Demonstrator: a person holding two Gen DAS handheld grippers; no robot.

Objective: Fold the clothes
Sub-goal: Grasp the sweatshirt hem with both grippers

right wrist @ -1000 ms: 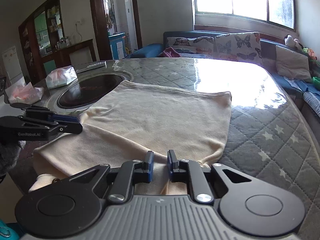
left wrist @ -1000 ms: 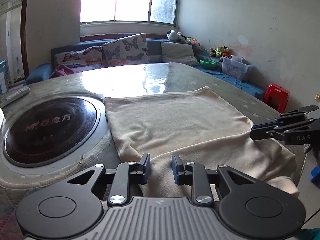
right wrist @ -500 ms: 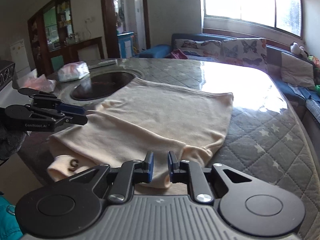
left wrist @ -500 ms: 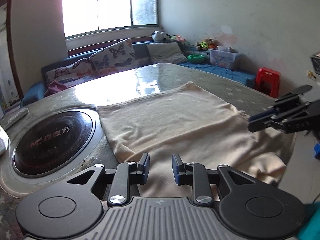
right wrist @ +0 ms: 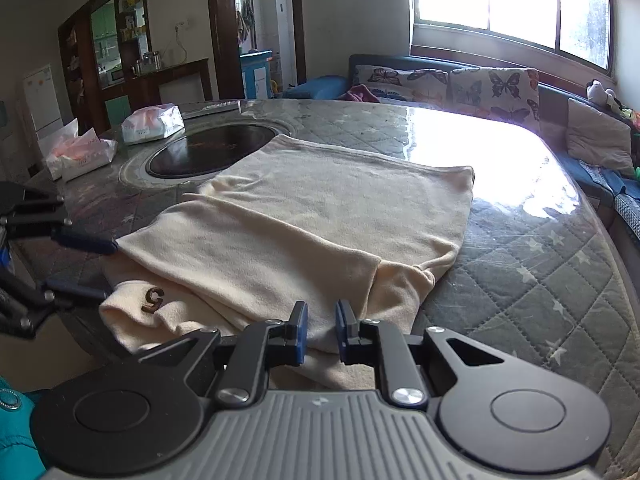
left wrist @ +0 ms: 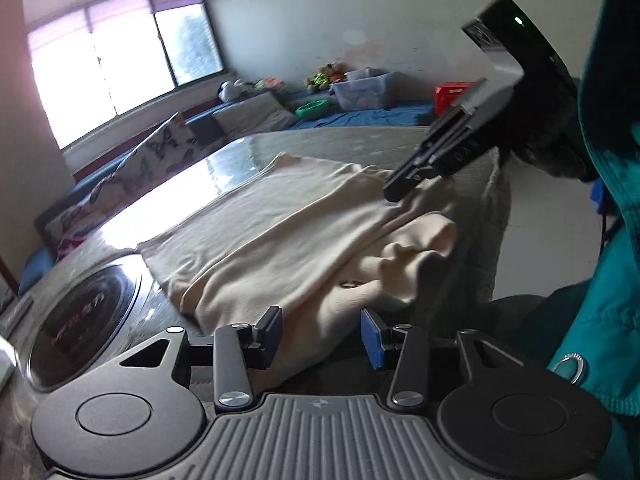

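Observation:
A cream garment (right wrist: 320, 216) lies on the quilted table, its near part folded over and its bunched end with a brown mark (right wrist: 152, 299) hanging at the table's near edge. It also shows in the left wrist view (left wrist: 288, 240). My left gripper (left wrist: 322, 334) is open, its jaws wide apart over the garment's near left edge, holding nothing. It shows at the left of the right wrist view (right wrist: 86, 266). My right gripper (right wrist: 321, 330) has a narrow gap between its jaws at the garment's near right edge, gripping nothing; it also shows in the left wrist view (left wrist: 404, 184).
A round black hob (right wrist: 212, 152) is set into the table (right wrist: 540, 248) beyond the garment's left side. Two tissue packs (right wrist: 152, 124) lie at the far left. A sofa with butterfly cushions (right wrist: 480, 88) stands behind. A teal sleeve (left wrist: 600, 280) is close at right.
My left gripper has opened wider and tilted, now lower and closer to the garment's near edge. The right gripper has come nearer to the garment. The cloth has bunched more at the table edge.

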